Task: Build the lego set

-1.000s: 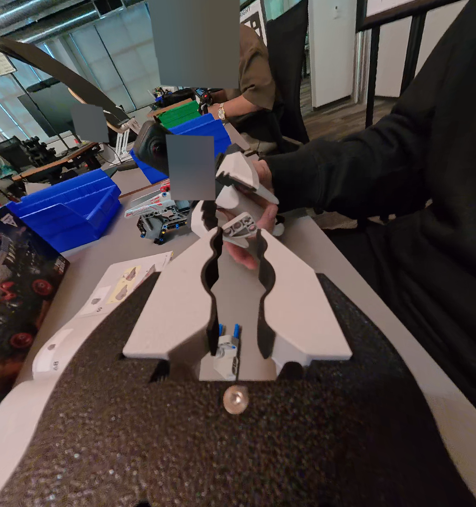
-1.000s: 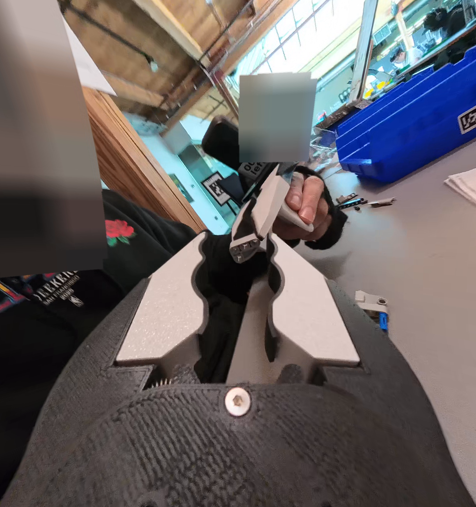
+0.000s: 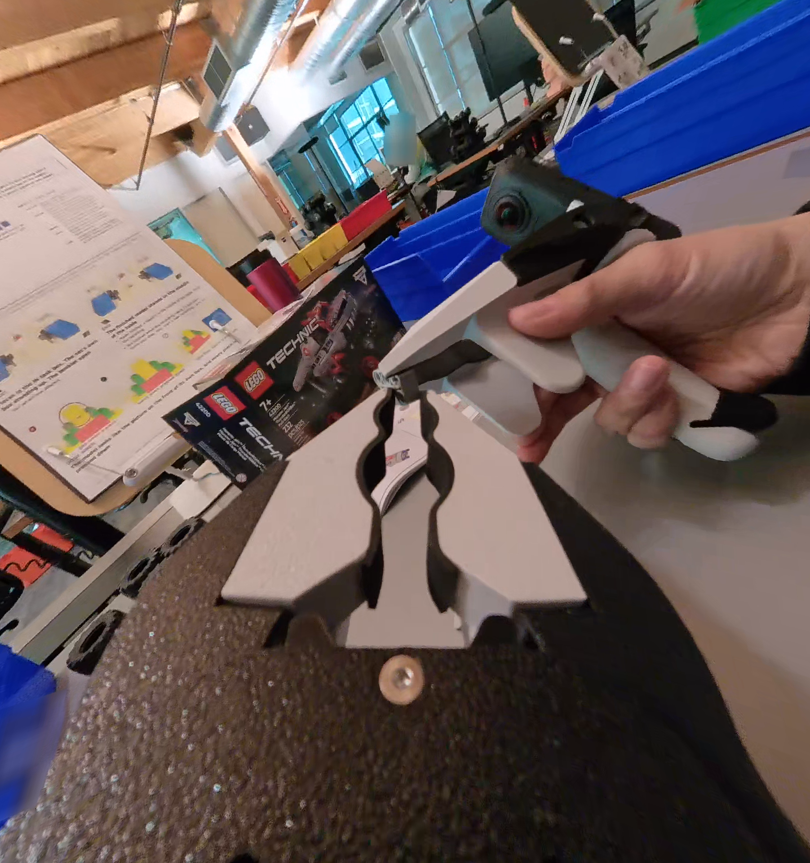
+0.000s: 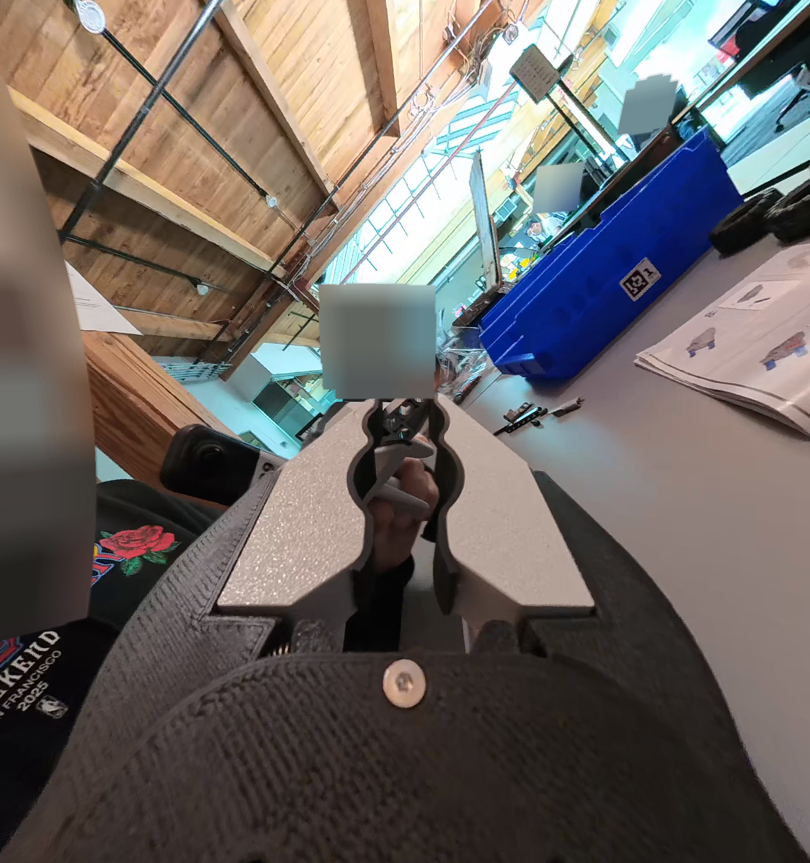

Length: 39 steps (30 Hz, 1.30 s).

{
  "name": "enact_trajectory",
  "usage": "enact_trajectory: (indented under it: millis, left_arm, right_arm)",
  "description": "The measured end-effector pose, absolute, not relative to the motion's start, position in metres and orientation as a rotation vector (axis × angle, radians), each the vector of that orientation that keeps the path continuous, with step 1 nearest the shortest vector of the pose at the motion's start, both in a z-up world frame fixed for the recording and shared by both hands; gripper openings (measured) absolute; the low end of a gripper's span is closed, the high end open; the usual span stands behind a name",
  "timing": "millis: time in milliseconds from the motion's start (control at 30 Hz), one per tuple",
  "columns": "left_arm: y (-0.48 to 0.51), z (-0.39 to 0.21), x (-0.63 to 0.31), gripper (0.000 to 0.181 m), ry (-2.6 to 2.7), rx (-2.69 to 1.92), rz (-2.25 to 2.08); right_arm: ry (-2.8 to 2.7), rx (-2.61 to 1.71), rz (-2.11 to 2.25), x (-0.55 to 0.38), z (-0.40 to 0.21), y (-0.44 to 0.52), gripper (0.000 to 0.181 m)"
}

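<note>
Now the left hand-held gripper [image 3: 405, 397] is tipping up off the worktop [image 3: 697, 537]. A second ago it was looking down at a small grey part with blue pins lying between its fingers. That part is no longer showing in either view. Its fingers are standing parted, with nothing clamped between them that I can make out.

Facing it, the right hand-held gripper [image 3: 389, 379] is being squeezed by a hand [image 3: 673, 336]. It is pinching a small lego piece [image 3: 382, 377] at its very tip. That tip is hanging just above the left fingertips, far closer than before. In the right wrist view the piece is showing dark and pierced between the fingers.

Judging from this, the two tools are being brought tip to tip, for a hand-over or for joining in the air. The pinned part is probably waiting on the worktop.

Behind, the lego box [image 3: 295, 387] is leaning near blue bins [image 4: 603, 280]. The instruction booklet [image 4: 743, 355] is lying open beside loose parts [image 4: 524, 418].
</note>
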<state>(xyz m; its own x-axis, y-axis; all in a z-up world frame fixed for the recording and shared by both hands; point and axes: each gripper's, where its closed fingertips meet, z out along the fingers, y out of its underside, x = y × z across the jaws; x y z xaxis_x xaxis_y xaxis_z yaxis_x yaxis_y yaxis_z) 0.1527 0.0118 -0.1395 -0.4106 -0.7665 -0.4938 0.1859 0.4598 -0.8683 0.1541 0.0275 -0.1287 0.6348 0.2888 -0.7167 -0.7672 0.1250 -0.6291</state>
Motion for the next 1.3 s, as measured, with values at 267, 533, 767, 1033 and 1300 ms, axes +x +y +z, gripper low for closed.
enact_trajectory:
  millis: [267,533,767,1033,1300]
  left_arm:
    - [0.01,-0.138,0.151,0.006,1.67,-0.519,-1.111]
    - [0.01,-0.15,0.155,0.006,1.734,-0.589,-1.102]
    - [0.003,-0.152,0.152,0.006,1.74,-0.479,-0.971]
    - [-0.007,-0.158,0.147,0.006,1.767,-0.356,-0.91]
    - [-0.008,-0.161,0.147,0.01,1.794,-0.425,-1.065]
  right_arm:
    - [0.286,-1.329,0.472,0.154,-0.126,0.023,0.038]
    - [0.087,-1.605,-0.076,0.161,-0.135,0.014,0.053]
    - [0.065,-1.673,0.0,0.153,-0.143,0.011,0.035]
    - [0.003,-1.745,0.016,0.147,-0.153,0.005,0.025]
    - [-0.04,-1.752,-0.092,0.153,-0.153,0.005,0.023]
